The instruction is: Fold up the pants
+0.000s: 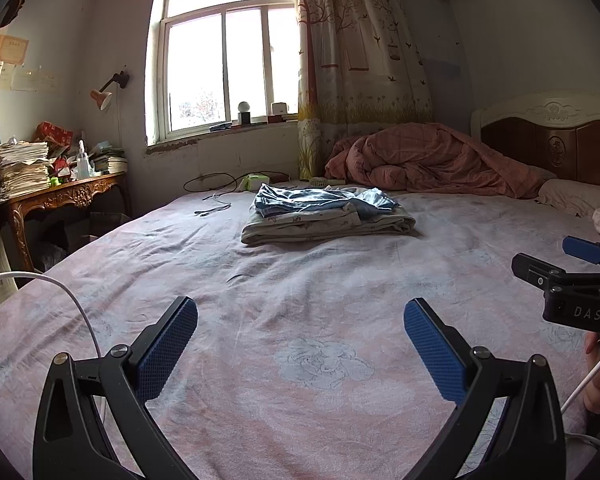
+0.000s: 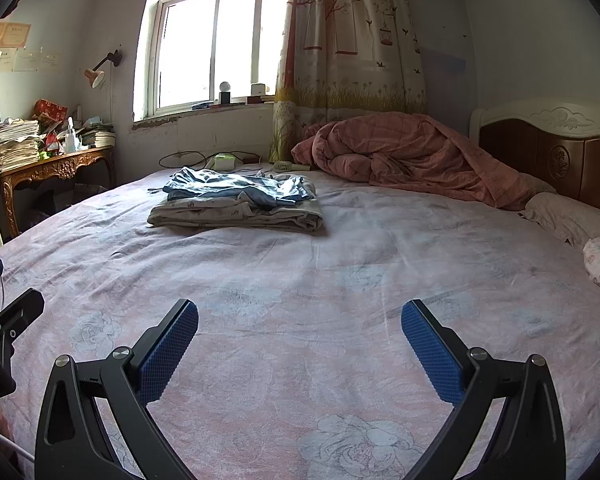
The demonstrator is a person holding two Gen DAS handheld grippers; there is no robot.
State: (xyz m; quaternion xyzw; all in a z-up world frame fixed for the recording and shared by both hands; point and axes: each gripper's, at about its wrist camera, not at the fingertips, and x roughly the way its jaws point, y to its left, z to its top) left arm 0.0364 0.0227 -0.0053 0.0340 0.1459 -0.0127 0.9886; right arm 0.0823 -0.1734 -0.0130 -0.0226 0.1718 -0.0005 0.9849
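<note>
Landmark: the bed (image 1: 300,288), covered by a pink floral sheet.

Containers: none holding anything can be made out. The desk (image 1: 66,192) left of the bed carries stacked papers (image 1: 20,166), a bottle (image 1: 83,160) and boxes; finer contents are too small to tell.

Task item: the pants (image 1: 320,200), blue fabric, lie loosely bunched on top of a folded pale cloth (image 1: 328,226). This stack rests on the bed's far half, toward the window (image 1: 228,64). In the right wrist view the same pants (image 2: 240,188) sit left of centre.

Surroundings:
- A pink quilt (image 1: 432,160) is heaped at the bed's far right corner, next to the headboard (image 1: 560,144).
- A pillow (image 1: 576,196) lies along the bed's right edge.
- Cables (image 1: 216,208) lie on the bed's far left part, apart from the stack.
- A curtain (image 1: 360,48) hangs right of the window.
- A white cord (image 1: 72,300) arcs over the bed's near left edge.
- Bare sheet lies between both grippers and the stack.

Jaws:
- Left gripper (image 1: 301,340): jaws spread wide, above the bed's near part, holding nothing, touching nothing.
- Right gripper (image 2: 300,340): jaws spread wide, empty, above the sheet, well apart from the pants. It also shows at the right edge of the left wrist view, with a hand (image 1: 598,376) under it.
</note>
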